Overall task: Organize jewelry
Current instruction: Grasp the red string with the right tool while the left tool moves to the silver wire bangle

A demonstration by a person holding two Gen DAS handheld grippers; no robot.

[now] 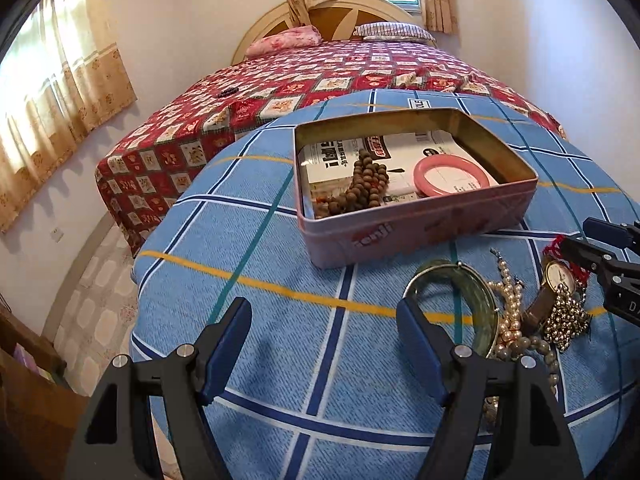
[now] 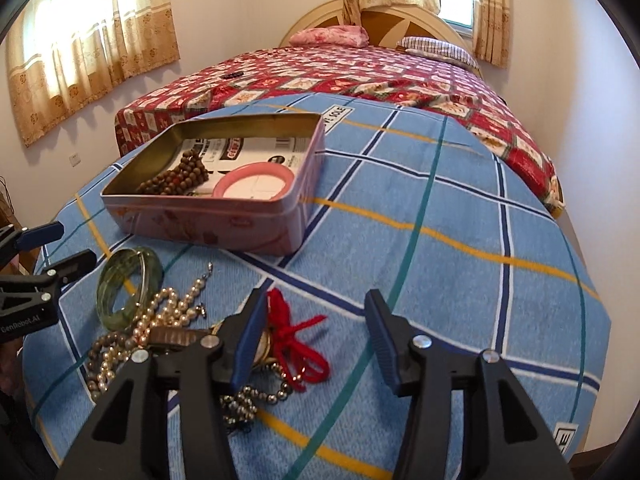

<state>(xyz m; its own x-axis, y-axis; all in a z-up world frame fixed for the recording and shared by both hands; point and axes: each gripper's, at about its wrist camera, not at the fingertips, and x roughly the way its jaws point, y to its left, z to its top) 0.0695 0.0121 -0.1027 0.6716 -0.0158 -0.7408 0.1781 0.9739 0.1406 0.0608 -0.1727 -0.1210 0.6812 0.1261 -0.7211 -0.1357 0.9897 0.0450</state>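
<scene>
Well —
Left gripper: jaws wide, empty.
Right gripper: jaws parted, empty.
Tin: centre frame, holding brown beads.

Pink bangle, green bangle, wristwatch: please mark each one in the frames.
Pink bangle (image 1: 452,176): left wrist view, on the near arc of the ring, inside the tin.
Green bangle (image 2: 116,276): right wrist view, on the ring's left arc, on the blue cloth.
Wristwatch (image 1: 558,275): left wrist view, on the white dial.

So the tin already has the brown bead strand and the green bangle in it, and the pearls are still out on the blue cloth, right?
Not quite. The bangle in the tin is the pink bangle, as the left wrist view shows. The brown bead strand is inside, and the pearls lie on the blue cloth.
</scene>
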